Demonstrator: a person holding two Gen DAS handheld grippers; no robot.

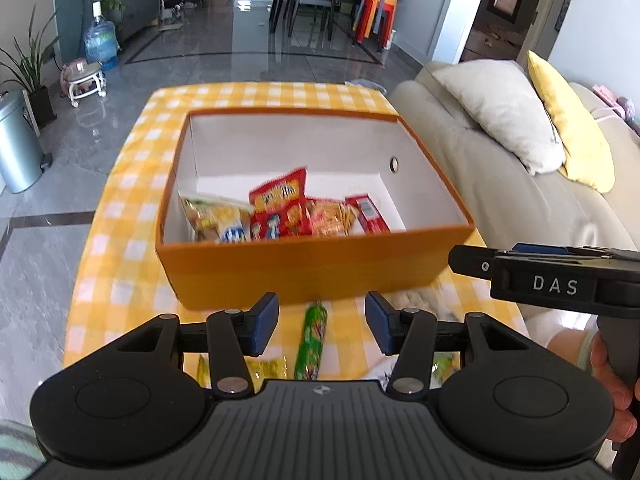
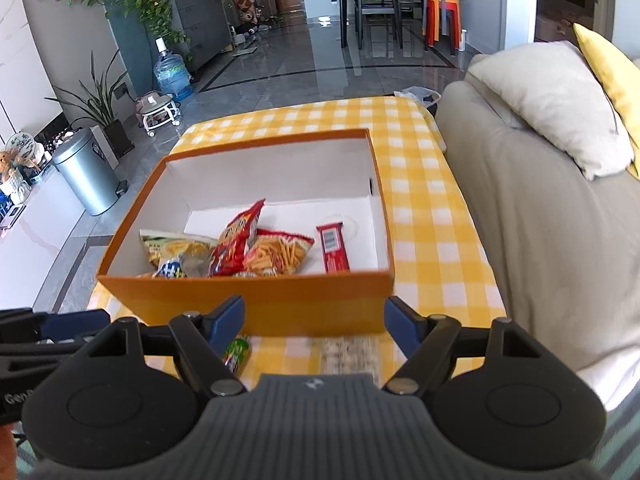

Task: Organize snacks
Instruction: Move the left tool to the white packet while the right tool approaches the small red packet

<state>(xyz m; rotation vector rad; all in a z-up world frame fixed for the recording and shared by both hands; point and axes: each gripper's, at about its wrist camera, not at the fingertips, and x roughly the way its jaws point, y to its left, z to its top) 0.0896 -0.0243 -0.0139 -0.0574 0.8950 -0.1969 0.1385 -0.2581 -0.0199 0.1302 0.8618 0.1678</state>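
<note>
An orange box (image 1: 304, 268) (image 2: 256, 304) with a white inside stands on the yellow checked table (image 1: 132, 208) (image 2: 432, 248). Inside lie a yellow snack bag (image 1: 216, 216) (image 2: 172, 252), a red bag (image 1: 280, 208) (image 2: 236, 244), an orange fries bag (image 1: 332, 216) (image 2: 280, 256) and a red bar (image 1: 366, 214) (image 2: 332, 248). In front of the box lie a green tube snack (image 1: 312, 340) (image 2: 238, 352), a pale cracker pack (image 2: 350, 354) and yellow packets (image 1: 268, 368). My left gripper (image 1: 322, 322) is open above the green tube, holding nothing. My right gripper (image 2: 316, 322) is open and empty over the cracker pack.
A beige sofa (image 1: 500, 184) (image 2: 540, 240) with a white pillow (image 2: 552, 104) and a yellow one runs along the table's right side. A metal bin (image 1: 16, 148) (image 2: 86, 172) stands on the floor to the left. A hand (image 1: 612, 392) holds the right gripper's handle.
</note>
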